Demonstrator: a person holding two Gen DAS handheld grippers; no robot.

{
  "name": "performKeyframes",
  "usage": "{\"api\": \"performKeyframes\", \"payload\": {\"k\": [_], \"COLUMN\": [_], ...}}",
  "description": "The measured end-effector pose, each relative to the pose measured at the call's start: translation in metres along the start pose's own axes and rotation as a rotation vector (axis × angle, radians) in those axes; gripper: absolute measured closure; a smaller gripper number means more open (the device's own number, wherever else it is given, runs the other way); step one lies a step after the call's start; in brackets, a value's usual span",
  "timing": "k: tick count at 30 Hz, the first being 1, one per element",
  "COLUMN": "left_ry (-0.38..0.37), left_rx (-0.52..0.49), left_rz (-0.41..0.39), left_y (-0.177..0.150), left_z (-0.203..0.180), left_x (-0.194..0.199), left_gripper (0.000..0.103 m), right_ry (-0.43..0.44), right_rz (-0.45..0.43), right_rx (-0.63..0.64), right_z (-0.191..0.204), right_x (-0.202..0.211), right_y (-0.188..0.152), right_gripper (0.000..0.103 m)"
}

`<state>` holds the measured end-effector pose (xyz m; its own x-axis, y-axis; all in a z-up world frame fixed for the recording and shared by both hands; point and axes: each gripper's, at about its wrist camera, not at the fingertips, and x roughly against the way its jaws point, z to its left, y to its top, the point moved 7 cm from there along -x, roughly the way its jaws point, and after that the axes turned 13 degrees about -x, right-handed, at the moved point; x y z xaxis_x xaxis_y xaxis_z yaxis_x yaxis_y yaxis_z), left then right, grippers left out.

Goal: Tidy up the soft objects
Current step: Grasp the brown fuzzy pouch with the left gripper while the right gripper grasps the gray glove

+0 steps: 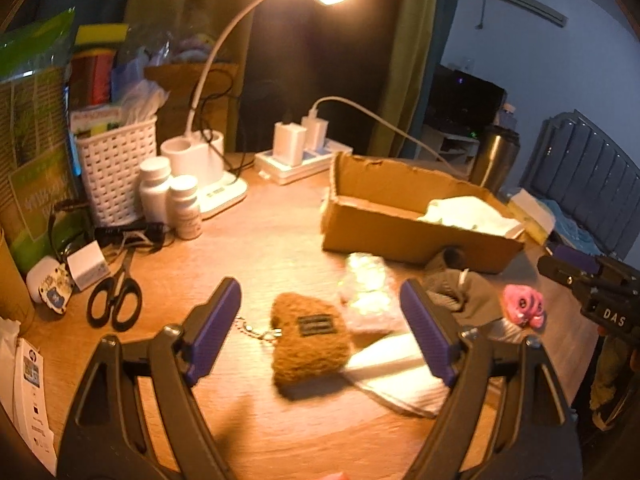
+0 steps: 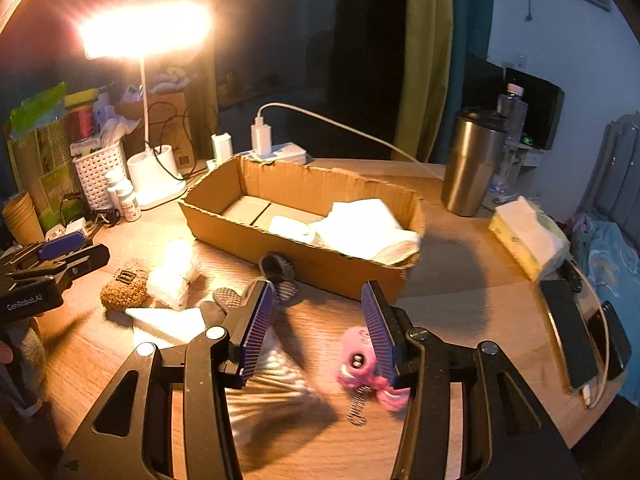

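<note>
Left claw point(image 1: 320, 332) agape, brown pouch point(image 1: 310, 344) seemingly between

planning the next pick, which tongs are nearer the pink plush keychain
Right. The right tongs are open right over the pink plush keychain; the left tongs hang open over the brown plush pouch.

Bare table point(image 2: 460, 280) lies right of the cardboard box point(image 2: 296, 256), up to the steel tumbler point(image 2: 470, 164) and tissue pack point(image 2: 528, 236). Left of the box, bottles point(image 1: 172, 196), basket point(image 1: 116, 176) and lamp base point(image 1: 208, 176) block passage. Soft items crowd the box front.
</note>
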<state>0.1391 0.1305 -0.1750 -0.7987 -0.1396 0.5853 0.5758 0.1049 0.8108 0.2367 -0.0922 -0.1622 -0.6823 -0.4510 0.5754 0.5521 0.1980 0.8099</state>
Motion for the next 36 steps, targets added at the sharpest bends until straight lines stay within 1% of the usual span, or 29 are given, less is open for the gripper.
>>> {"api": "performKeyframes", "payload": {"k": [4, 12, 16, 20, 24, 28, 29, 31, 33, 35, 36], "left_ry": [0.019, 0.0, -0.017, -0.006, -0.015, -0.026, -0.029, -0.031, -0.036, -0.043, -0.044], "left_rx": [0.023, 0.058, 0.034, 0.002, -0.025, -0.021, -0.02, -0.025, -0.034, -0.041, -0.045], "left_rz": [0.037, 0.119, 0.175, 0.215, 0.235, 0.245, 0.246, 0.247, 0.248, 0.247, 0.248], "left_y": [-0.007, -0.022, -0.03, -0.034, -0.036, -0.037, -0.037, -0.037, -0.037, -0.036, -0.036], "left_z": [0.014, 0.02, 0.011, 0.007, 0.001, 0.0, 0.0, -0.001, -0.003, -0.004, -0.005], "left_x": [-0.011, -0.034, -0.047, -0.054, -0.058, -0.06, -0.061, -0.061, -0.062, -0.062, -0.062], "left_gripper": [0.02, 0.02, 0.02, 0.02, 0.02, 0.021, 0.023, 0.034, 0.04, 0.046, 0.048], "right_ry": [0.01, 0.026, 0.034, 0.051, 0.066, 0.076, 0.082, 0.089, 0.098, 0.109, 0.108], "right_rz": [0.024, 0.071, 0.091, 0.104, 0.122, 0.141, 0.148, 0.158, 0.169, 0.182, 0.183], "right_rx": [0.014, 0.021, 0.023, 0.02, 0.016, 0.012, 0.011, 0.012, 0.017, 0.025, 0.027], "right_z": [0.01, 0.022, 0.026, 0.028, 0.028, 0.03, 0.031, 0.032, 0.033, 0.034, 0.034], "right_x": [-0.012, -0.035, -0.045, -0.054, -0.062, -0.069, -0.07, -0.072, -0.074, -0.076, -0.076], "right_y": [-0.002, -0.007, -0.01, -0.011, -0.011, -0.013, -0.014, -0.017, -0.019, -0.023, -0.024], "right_gripper": [0.053, 0.053, 0.053, 0.053, 0.053, 0.054, 0.054, 0.054, 0.056, 0.073, 0.073]}}
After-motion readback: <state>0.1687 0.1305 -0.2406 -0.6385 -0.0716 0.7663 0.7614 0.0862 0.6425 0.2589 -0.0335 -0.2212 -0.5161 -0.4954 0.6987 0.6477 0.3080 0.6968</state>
